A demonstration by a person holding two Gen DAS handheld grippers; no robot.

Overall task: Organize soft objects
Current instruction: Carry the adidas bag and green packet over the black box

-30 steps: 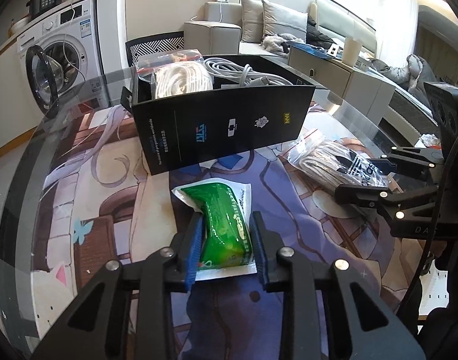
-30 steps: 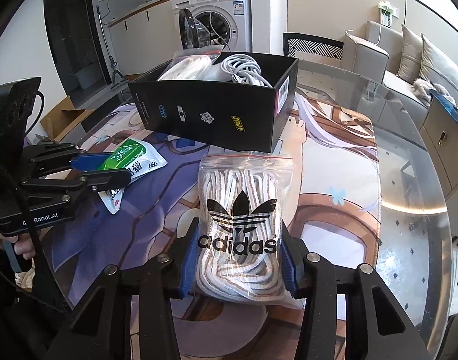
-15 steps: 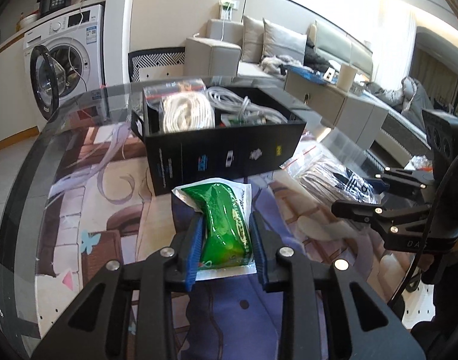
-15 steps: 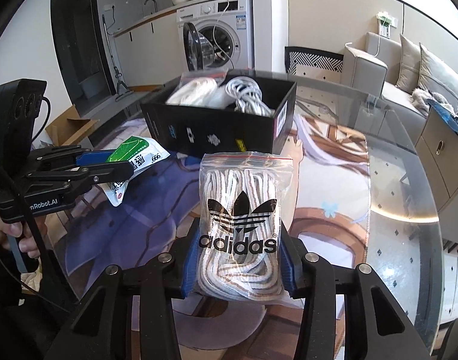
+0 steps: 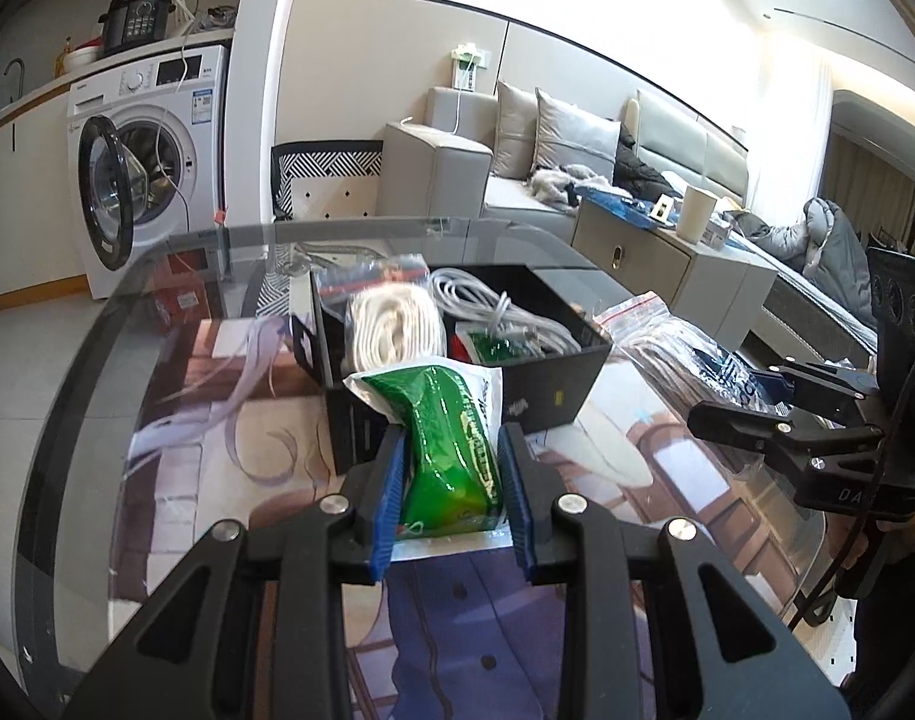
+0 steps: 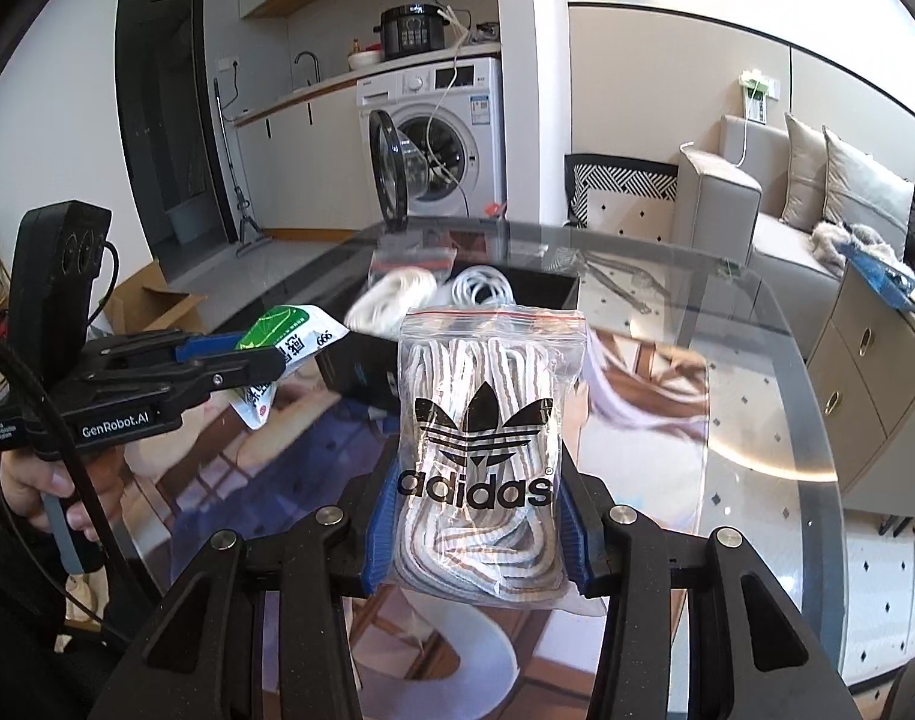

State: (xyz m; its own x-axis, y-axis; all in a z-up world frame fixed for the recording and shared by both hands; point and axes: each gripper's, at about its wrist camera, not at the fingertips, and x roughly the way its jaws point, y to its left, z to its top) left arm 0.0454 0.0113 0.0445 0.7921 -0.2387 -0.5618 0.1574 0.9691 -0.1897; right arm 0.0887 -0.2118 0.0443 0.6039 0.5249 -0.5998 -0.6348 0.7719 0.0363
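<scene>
My left gripper (image 5: pixel 451 498) is shut on a green and white soft packet (image 5: pixel 451 444) and holds it in the air in front of the black box (image 5: pixel 547 384). My right gripper (image 6: pixel 475 528) is shut on a clear zip bag of striped laces with an adidas logo (image 6: pixel 481 444), also lifted off the table. The box holds a bag of white cord (image 5: pixel 394 330), grey cable (image 5: pixel 493 306) and a green item. In the right wrist view the left gripper (image 6: pixel 259 360) with the packet (image 6: pixel 283 336) is at the left, the box (image 6: pixel 361 372) behind.
The glass table (image 5: pixel 97 372) has a printed mat under it, with a rounded edge at left and far side. A washing machine (image 5: pixel 151 156) with its door open, a patterned chair (image 5: pixel 331 180) and a sofa (image 5: pixel 553 162) stand beyond the table.
Both grippers have risen from the table with their bags held. The box now appears lower and farther in both views.
</scene>
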